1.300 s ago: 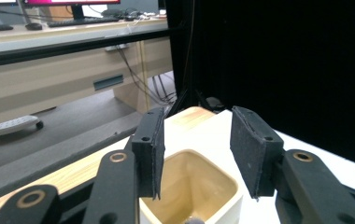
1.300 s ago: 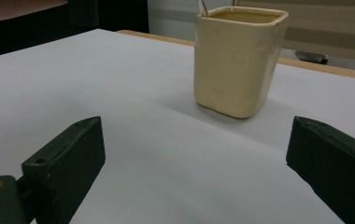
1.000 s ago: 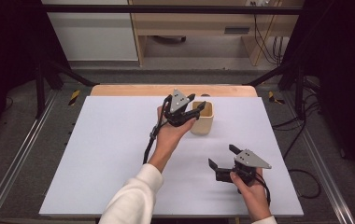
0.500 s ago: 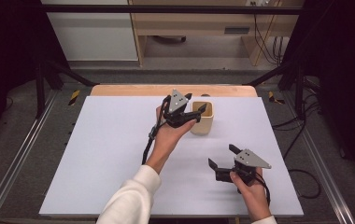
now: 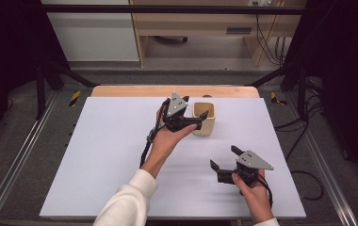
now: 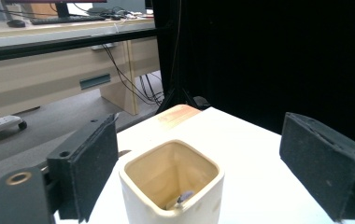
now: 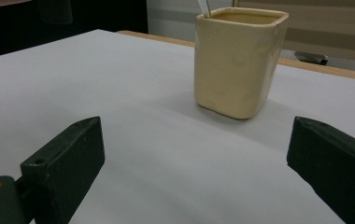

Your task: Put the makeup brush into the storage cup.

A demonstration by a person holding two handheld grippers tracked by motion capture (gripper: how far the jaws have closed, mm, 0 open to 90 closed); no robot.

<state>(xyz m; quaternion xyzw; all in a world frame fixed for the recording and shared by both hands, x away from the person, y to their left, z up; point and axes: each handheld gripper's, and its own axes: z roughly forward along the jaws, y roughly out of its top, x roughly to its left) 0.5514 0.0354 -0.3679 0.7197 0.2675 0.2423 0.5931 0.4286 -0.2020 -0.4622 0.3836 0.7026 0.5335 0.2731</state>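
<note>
Cream ceramic, square-mouthed, the cup (image 5: 204, 117) stands upright on the white counter (image 5: 97, 155) in the high view, right at the tips of the left tongs (image 5: 200, 119), whose jaws are spread wide about its rim. The right tongs (image 5: 224, 159) hover low over the counter nearer the person, well apart from the cup, jaws wide and holding nothing

In the left gripper view the cup (image 6: 171, 186) sits between the two open jaws, touching neither as far as I can tell; a small metal object (image 6: 183, 198) lies inside it

In the right gripper view the cup (image 7: 237, 60) stands ahead, beyond the open jaws, a thin metal tip (image 7: 204, 8) showing above its rim

Judging from this, the approach is done; closing on the cup and moving it remain
</note>
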